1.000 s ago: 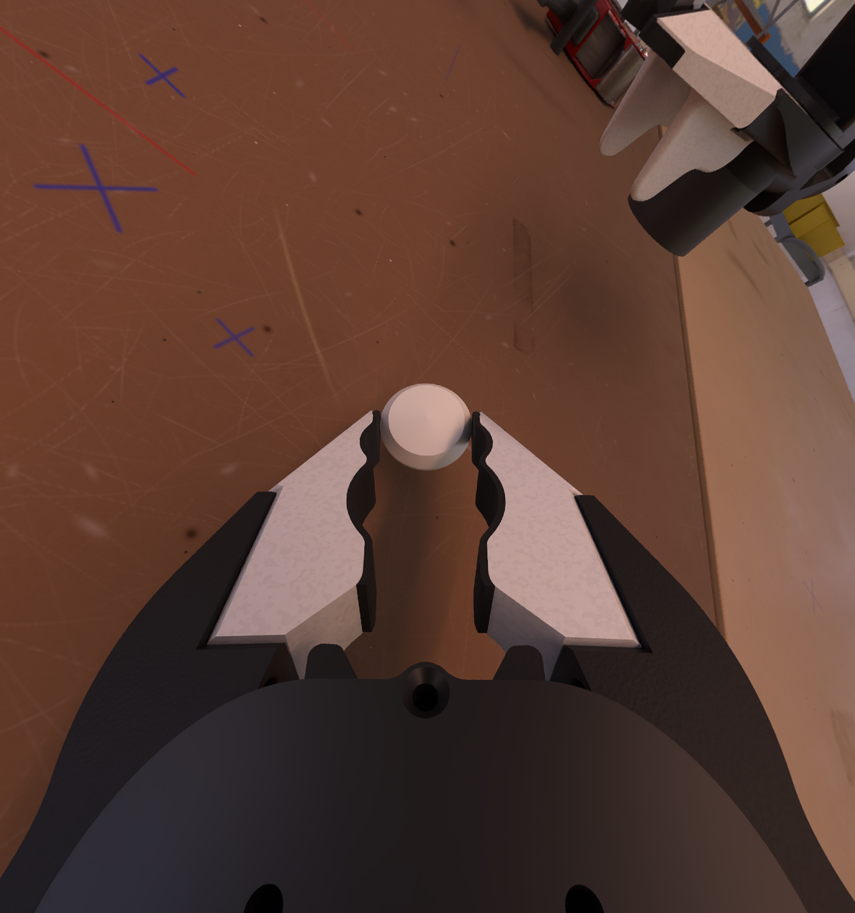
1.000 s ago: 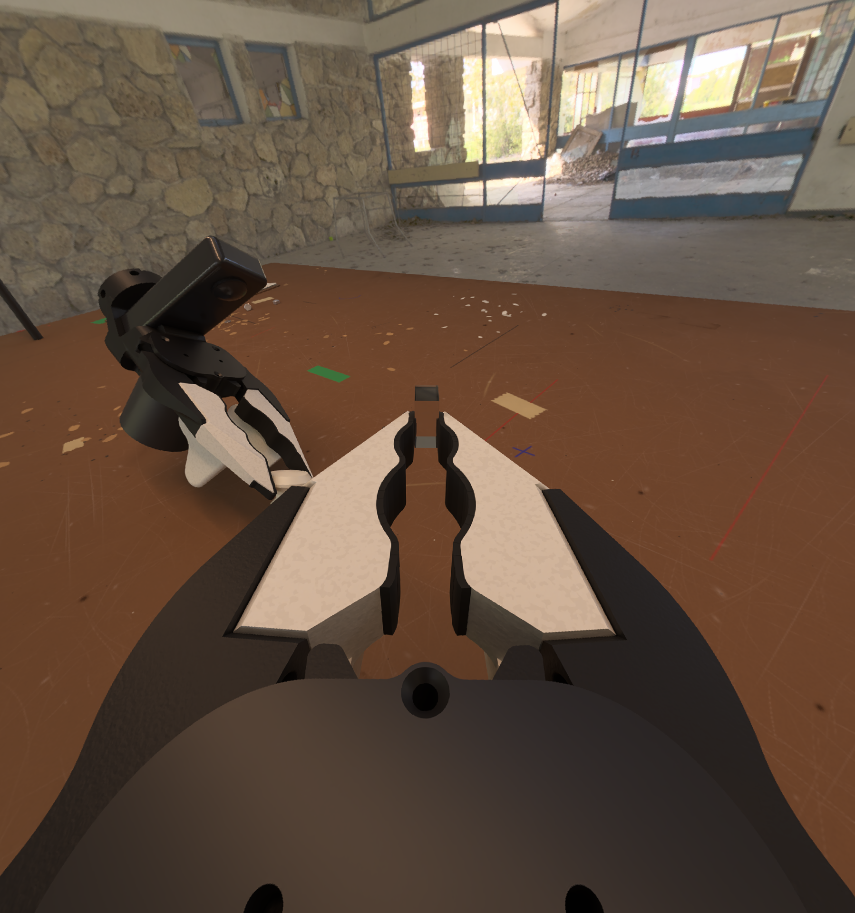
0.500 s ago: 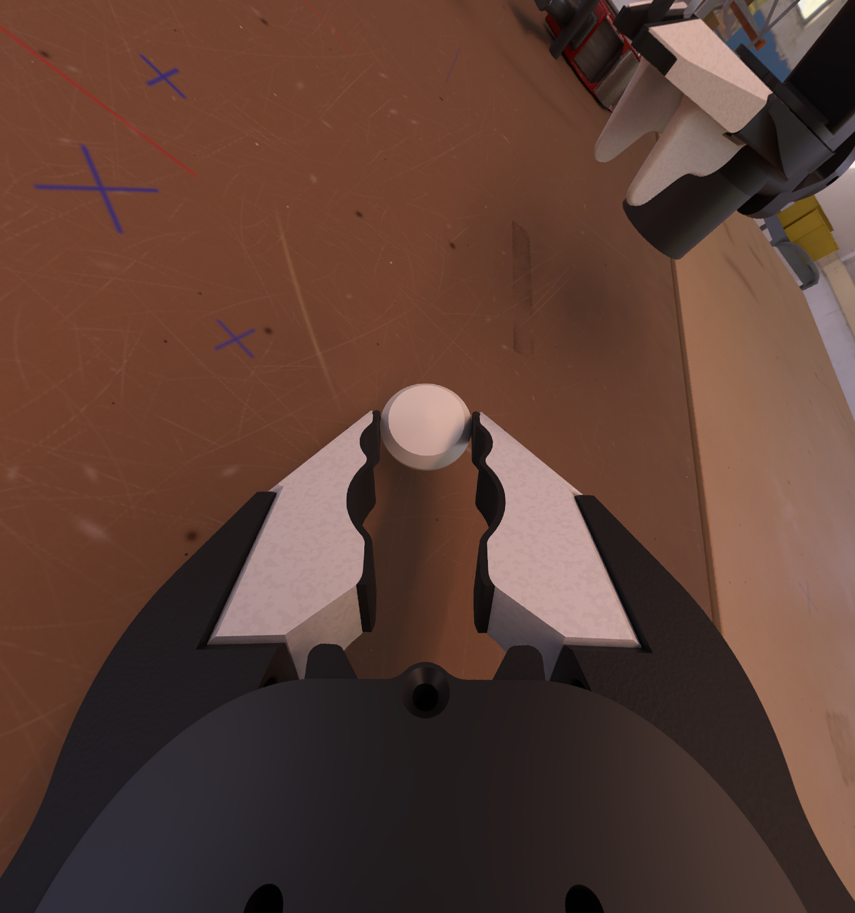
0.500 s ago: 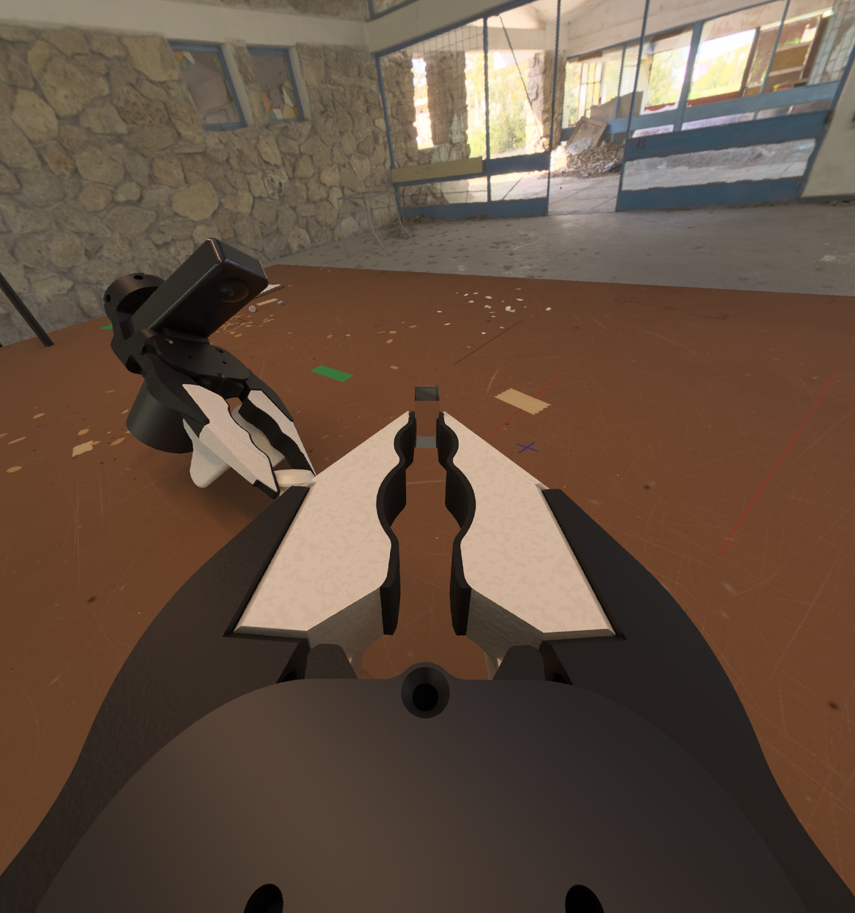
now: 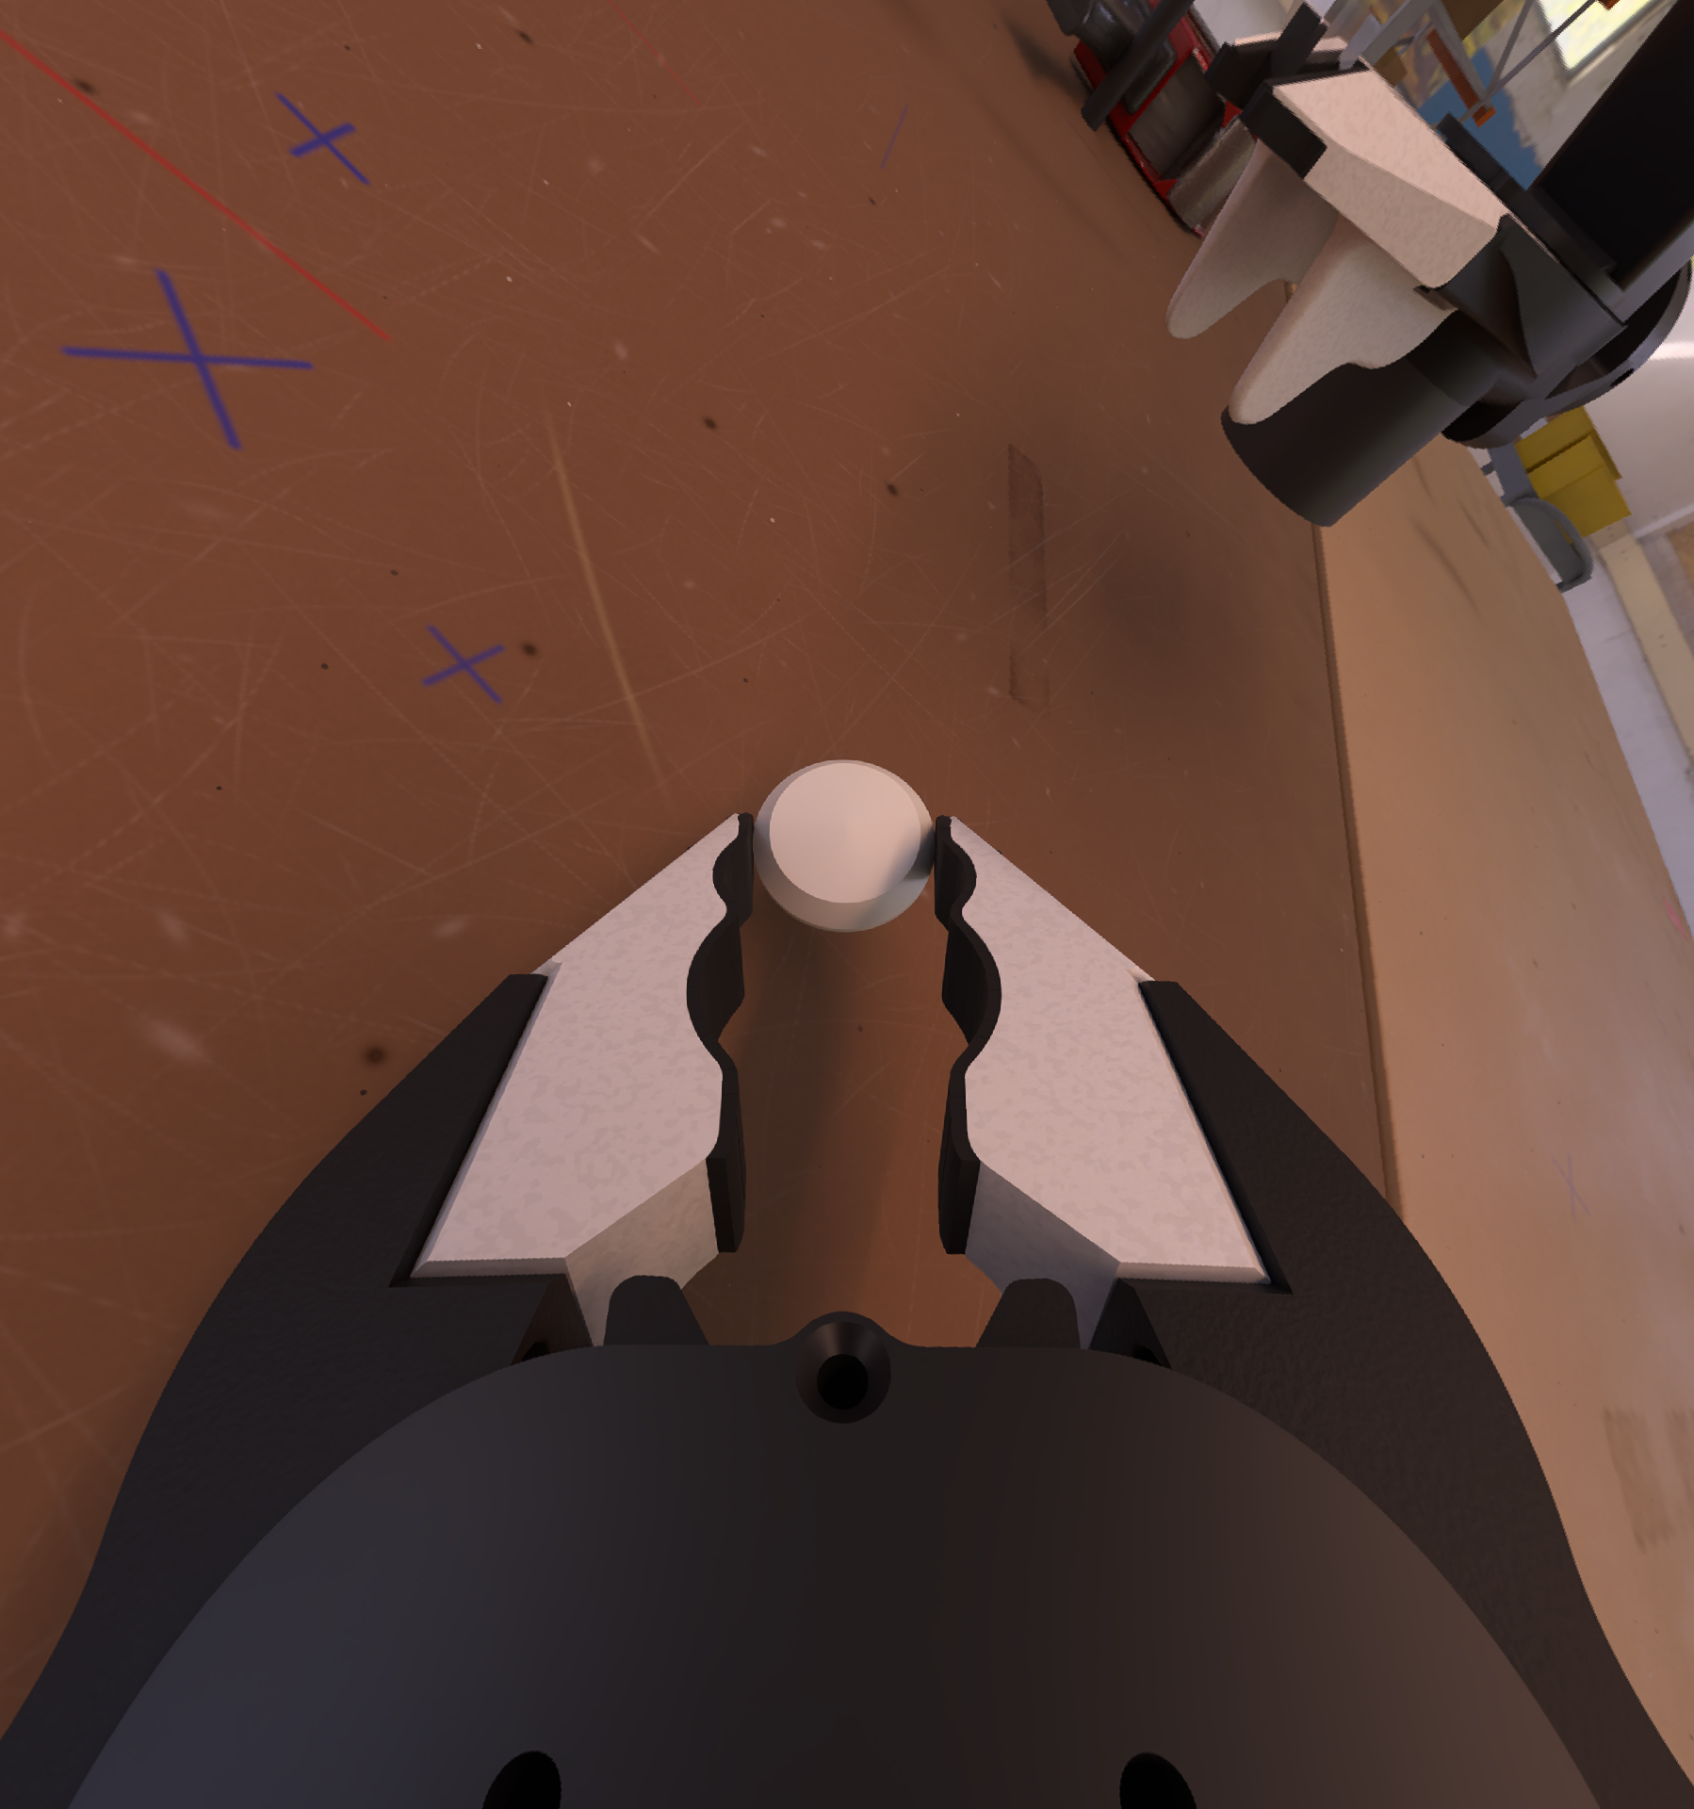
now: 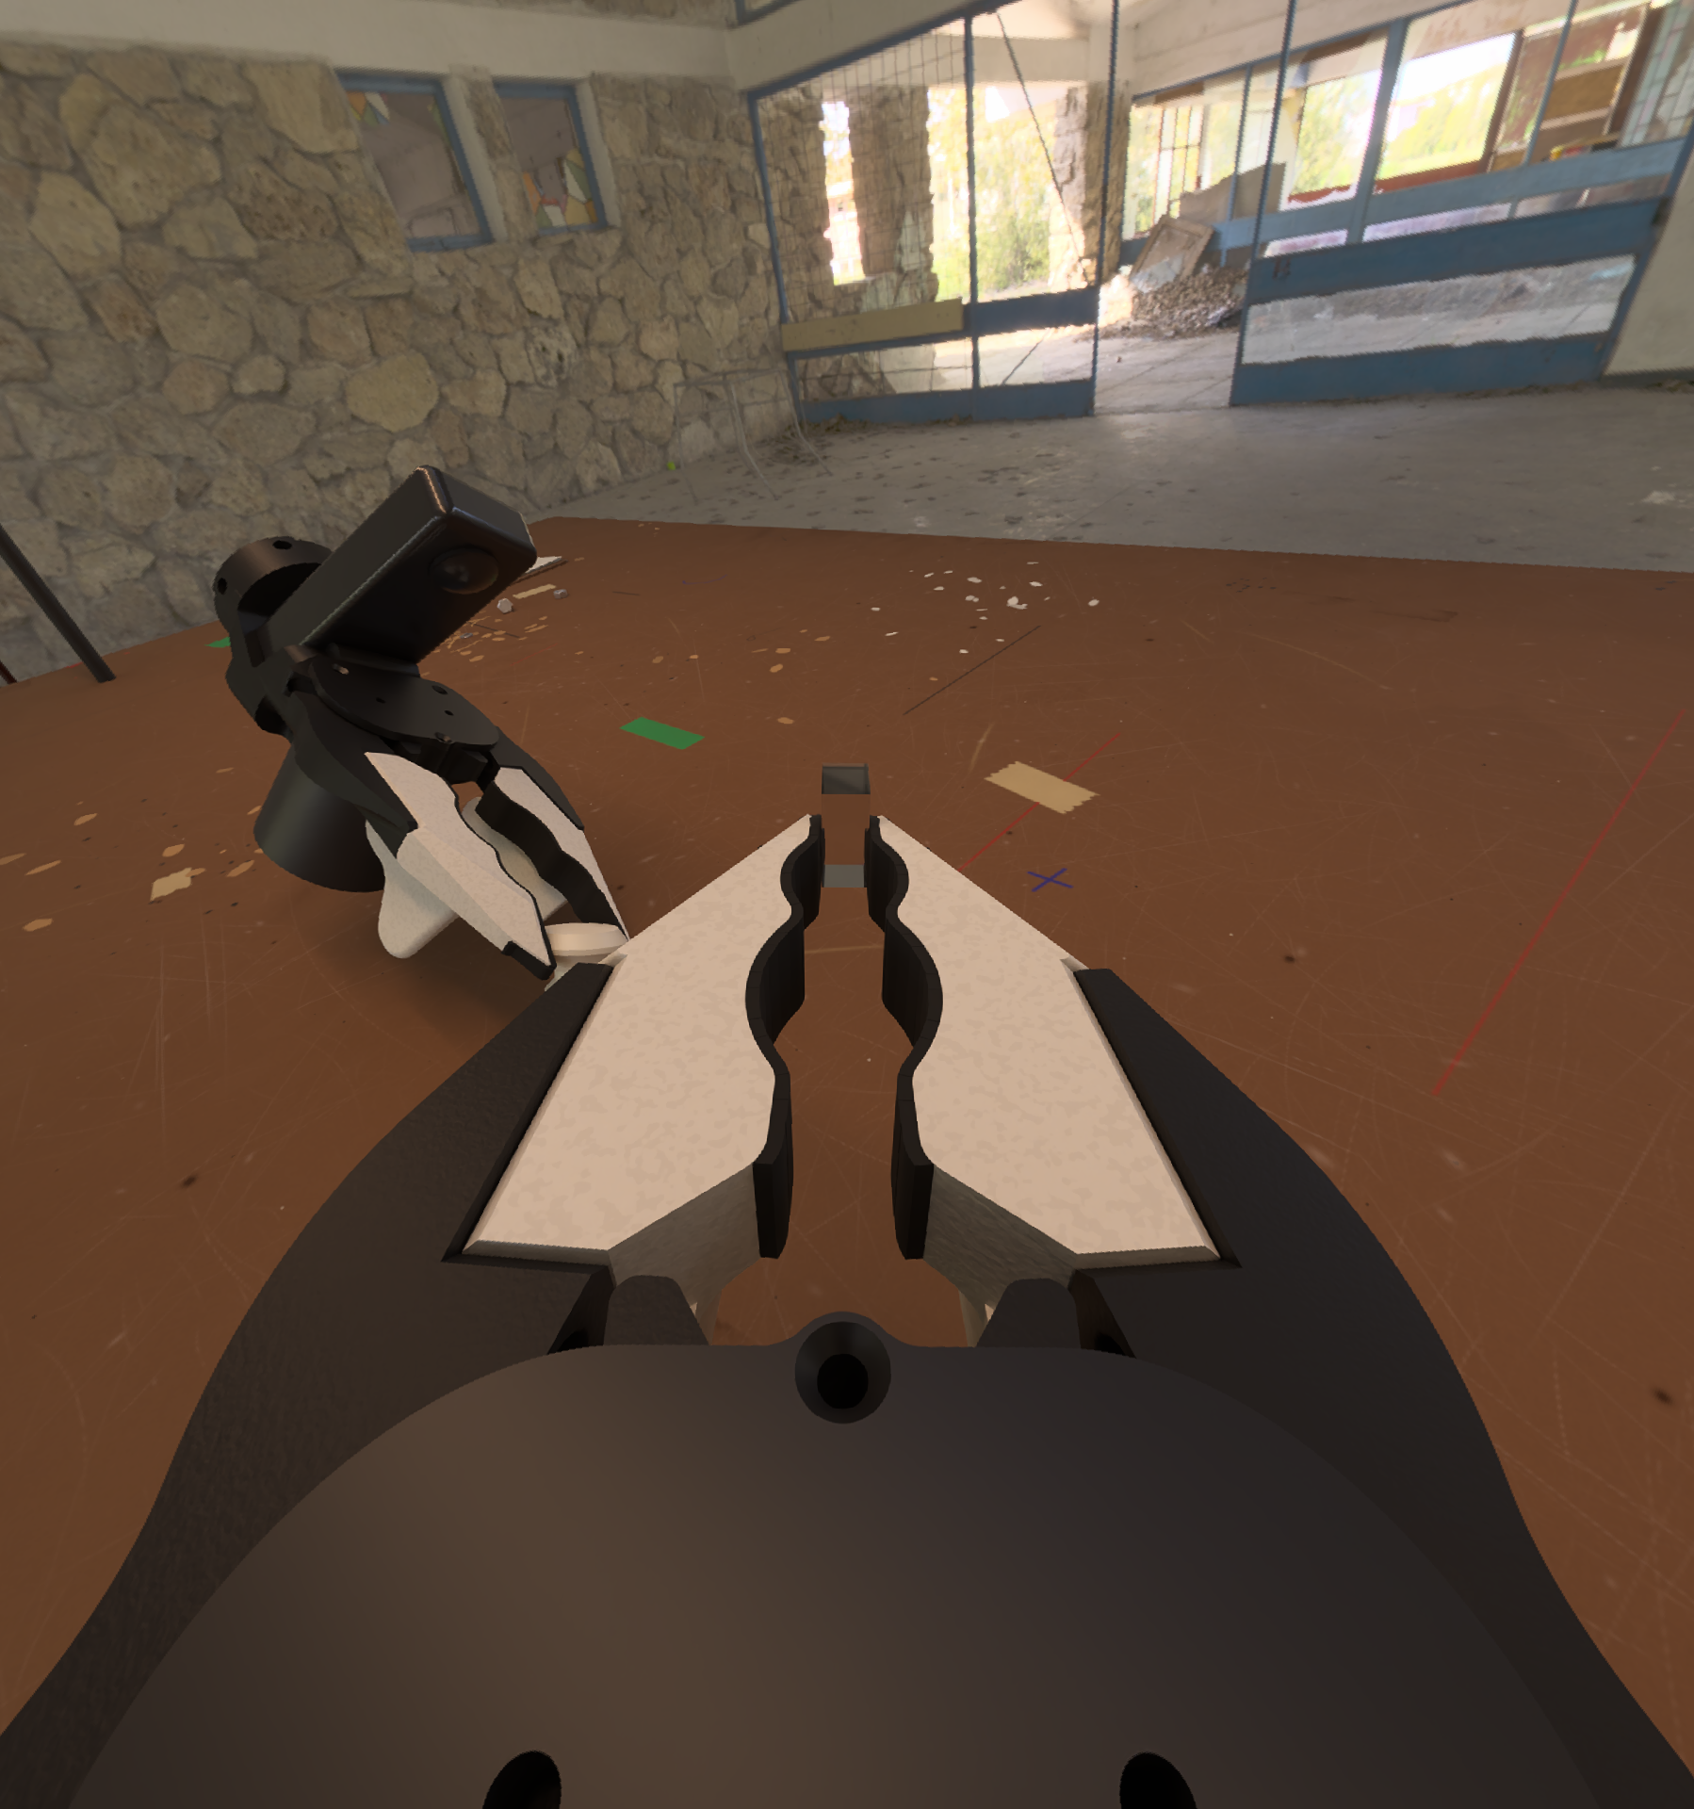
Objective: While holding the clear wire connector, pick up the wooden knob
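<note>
The wooden knob (image 5: 844, 847), pale and round with a flat face turned toward the camera, sits at the centre of the left wrist view, pinched between the two fingertips of the left hand-held gripper (image 5: 844, 861), whose pale fingers (image 5: 628, 1028) are clamped against its sides at 9 and 3 o'clock. Whether the knob is touching the brown tabletop (image 5: 432, 881) or raised off it cannot be told from this view. In the right wrist view the same knob (image 6: 584, 942) shows only as a pale sliver at the tips of the left hand-held gripper (image 6: 569, 945), which leans down toward the tabletop (image 6: 1313, 979) at about 10 o'clock from the frame's centre. The clear wire connector (image 6: 844, 832), a small see-through block with a dark top and a grey band lower down, stands upright between the fingertips of the right hand-held gripper (image 6: 844, 847), which is closed on it with only a narrow gap between the fingers. In the left wrist view that right hand-held gripper (image 5: 1244, 323) hangs at about 1 o'clock, well apart from the knob. Blue crosses (image 5: 192, 357) and a thin red line (image 5: 168, 166) mark the tabletop toward 10 and 11 o'clock. In the right wrist view a green patch (image 6: 662, 732) lies at 11 o'clock, a tan patch (image 6: 1039, 785) at 1 o'clock, and a stone wall (image 6: 187, 294) rises behind.
</note>
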`<state>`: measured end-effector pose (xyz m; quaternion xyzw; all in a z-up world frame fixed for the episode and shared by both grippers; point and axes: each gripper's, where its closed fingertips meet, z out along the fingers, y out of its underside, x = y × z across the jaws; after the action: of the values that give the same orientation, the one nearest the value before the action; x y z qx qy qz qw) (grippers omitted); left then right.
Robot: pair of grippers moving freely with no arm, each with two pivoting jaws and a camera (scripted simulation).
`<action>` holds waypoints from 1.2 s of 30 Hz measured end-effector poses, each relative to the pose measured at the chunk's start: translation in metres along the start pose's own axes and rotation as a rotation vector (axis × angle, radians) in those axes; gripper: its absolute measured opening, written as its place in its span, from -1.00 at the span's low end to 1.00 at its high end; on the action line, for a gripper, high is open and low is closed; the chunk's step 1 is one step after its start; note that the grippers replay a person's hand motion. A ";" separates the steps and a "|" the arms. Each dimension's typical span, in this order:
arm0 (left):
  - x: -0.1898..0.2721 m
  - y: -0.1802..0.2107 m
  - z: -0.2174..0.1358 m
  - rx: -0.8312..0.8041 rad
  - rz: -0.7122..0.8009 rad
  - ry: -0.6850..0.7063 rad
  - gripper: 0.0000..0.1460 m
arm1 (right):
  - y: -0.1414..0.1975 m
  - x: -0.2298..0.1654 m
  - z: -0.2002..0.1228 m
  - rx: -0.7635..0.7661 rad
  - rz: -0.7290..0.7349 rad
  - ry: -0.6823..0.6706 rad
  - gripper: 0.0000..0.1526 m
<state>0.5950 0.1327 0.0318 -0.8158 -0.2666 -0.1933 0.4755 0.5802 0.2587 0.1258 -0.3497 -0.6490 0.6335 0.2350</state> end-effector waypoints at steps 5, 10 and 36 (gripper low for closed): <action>0.000 0.000 0.000 0.001 -0.015 0.009 -0.50 | 0.002 0.000 0.001 -0.008 0.005 -0.005 -0.90; 0.000 0.000 -0.001 -0.001 -0.014 0.007 -0.50 | 0.001 0.000 0.001 -0.002 0.029 -0.015 -0.90; 0.001 0.000 -0.001 -0.001 -0.022 0.011 -0.50 | 0.002 -0.003 0.001 -0.008 0.073 -0.051 -0.90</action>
<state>0.5954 0.1321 0.0324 -0.8120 -0.2726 -0.2032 0.4744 0.5817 0.2560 0.1238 -0.3579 -0.6440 0.6479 0.1934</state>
